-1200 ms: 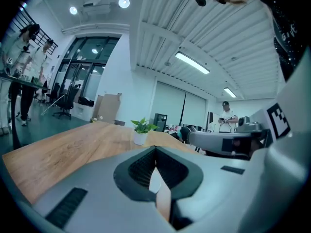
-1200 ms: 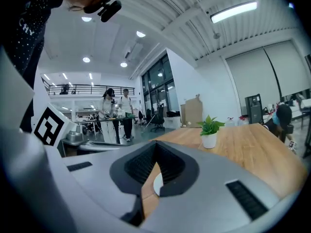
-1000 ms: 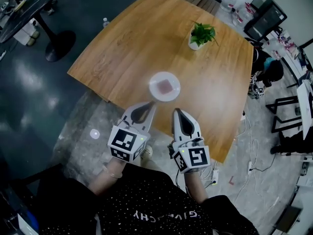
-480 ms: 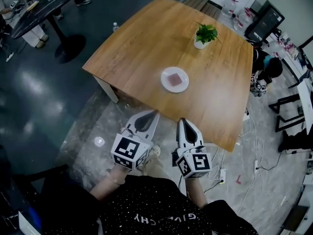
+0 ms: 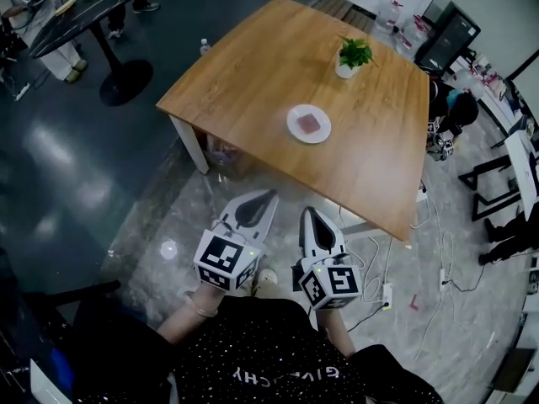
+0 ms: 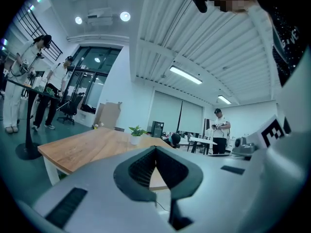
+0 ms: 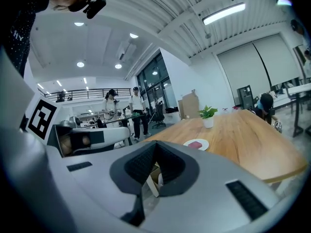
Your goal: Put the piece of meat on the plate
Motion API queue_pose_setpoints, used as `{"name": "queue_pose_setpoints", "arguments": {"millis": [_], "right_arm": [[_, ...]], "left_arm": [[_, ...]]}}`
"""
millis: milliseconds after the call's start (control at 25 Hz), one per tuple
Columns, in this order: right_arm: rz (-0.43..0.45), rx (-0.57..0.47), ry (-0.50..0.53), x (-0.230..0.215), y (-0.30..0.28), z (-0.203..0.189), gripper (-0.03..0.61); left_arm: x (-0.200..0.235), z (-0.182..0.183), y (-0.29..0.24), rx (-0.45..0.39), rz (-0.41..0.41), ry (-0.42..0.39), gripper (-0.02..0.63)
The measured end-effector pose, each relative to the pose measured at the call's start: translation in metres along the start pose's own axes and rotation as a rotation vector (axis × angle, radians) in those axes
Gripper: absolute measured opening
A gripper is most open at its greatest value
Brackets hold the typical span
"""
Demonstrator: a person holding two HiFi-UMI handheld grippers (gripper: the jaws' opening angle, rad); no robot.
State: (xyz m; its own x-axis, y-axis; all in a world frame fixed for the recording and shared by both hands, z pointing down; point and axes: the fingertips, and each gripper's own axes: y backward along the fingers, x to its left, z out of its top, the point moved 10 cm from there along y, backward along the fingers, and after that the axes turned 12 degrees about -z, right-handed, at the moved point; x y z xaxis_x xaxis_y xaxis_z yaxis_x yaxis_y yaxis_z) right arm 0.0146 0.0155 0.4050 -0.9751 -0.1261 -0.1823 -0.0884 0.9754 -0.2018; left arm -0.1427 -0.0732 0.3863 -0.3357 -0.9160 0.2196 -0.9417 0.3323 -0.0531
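**Both grippers closed and empty, meat already on the plate**

Nearest, in front of the person's dark speckled shirt, the left gripper [image 5: 270, 194] and the right gripper [image 5: 305, 212] are held side by side over the grey polished floor [image 5: 160, 200]. Both point towards the table. Each has its jaws clenched tip to tip with nothing between them. Each gripper's own view shows only the closed dark pads, with the room beyond.

Past them stands the square light-wood table [image 5: 253, 74], its near edge well clear of both tips. On it sits the round white plate [image 5: 290, 123], and the flat pinkish-red piece of meat [image 5: 311, 124] lies in the middle of it. To my eye the job is already done.

From the jaws the plate lies ahead and a little to the right, well apart, so the right gripper is slightly nearer. Its view has the plate just right of its tips, while the left gripper view doesn't show it at all. The meat looks roughly square — I can't pick out a long axis from here.

Farthest back, a small green plant in a white pot [image 5: 353, 57] stands near the far corner.
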Motion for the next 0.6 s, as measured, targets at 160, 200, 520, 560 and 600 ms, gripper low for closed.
{"name": "queue_pose_setpoints", "arguments": {"millis": [160,200,520,560,600], "right_arm": [[-0.004,-0.034,0.027,0.011,0.001,0.008,0.011],[-0.018,-0.037,0.047,0.015,0.003,0.010,0.011],[-0.039,0.030,0.075,0.006,0.008,0.017,0.011],[-0.047,0.031,0.090,0.003,0.008,0.018,0.011],[-0.054,0.031,0.103,0.001,0.008,0.019,0.011]], "left_arm": [[-0.010,0.001,0.004,-0.001,0.001,-0.039,0.009],[-0.013,0.001,0.004,-0.006,0.002,-0.039,0.009],[-0.032,0.000,-0.017,-0.021,-0.040,-0.013,0.009],[-0.033,0.000,-0.019,-0.021,-0.047,-0.015,0.009],[-0.033,0.001,-0.022,-0.021,-0.053,-0.016,0.009]]}}
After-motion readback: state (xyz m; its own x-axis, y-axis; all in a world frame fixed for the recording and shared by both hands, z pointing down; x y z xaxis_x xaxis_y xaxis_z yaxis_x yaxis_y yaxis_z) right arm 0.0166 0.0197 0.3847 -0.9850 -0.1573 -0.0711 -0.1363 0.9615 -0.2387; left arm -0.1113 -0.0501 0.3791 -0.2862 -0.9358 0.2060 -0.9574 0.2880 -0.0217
